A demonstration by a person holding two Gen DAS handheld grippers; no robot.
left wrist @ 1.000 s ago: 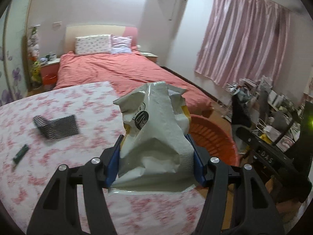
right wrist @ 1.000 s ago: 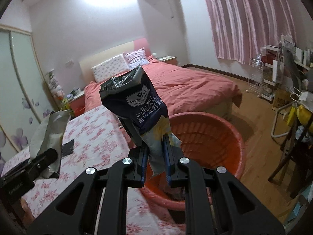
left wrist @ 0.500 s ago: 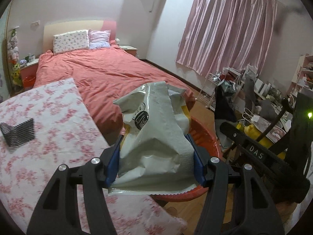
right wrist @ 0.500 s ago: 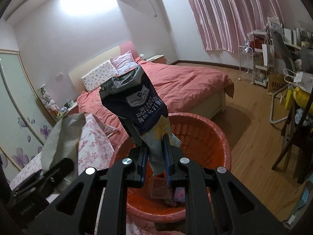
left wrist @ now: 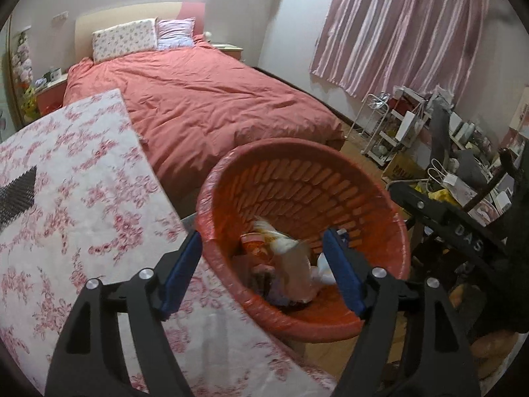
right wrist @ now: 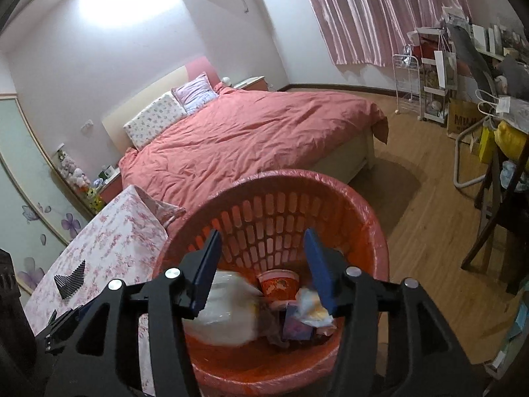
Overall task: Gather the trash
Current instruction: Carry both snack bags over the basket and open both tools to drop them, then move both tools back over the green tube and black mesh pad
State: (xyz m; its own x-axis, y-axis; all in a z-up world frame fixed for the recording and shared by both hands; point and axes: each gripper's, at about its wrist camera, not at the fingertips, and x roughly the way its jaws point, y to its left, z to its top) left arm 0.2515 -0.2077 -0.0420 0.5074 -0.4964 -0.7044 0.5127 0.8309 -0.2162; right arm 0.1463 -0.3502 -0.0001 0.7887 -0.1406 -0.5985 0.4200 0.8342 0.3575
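**A:** Both bags are gone from the claws since a second ago. They're in the red basket (right wrist: 370,225) now, with the left gripper (left wrist: 264,264) and right gripper (right wrist: 264,264) both spread wide and empty over it.

**B:** Yep. That pale blurry bag (right wrist: 228,311) at the basket's left side is probably the left one's drop, though the blur makes it hard to swear to. A red cup (right wrist: 277,284) and other wrappers sit beside it.

**A:** Anything left to grab?

**B:** A dark mesh thing (left wrist: 16,195) on the floral table (left wrist: 82,165), off to the left of both claws, well apart from the basket. Its long side runs roughly across the left camera's view. Left gripper's nearer, so I'd guess that one swings back for it.
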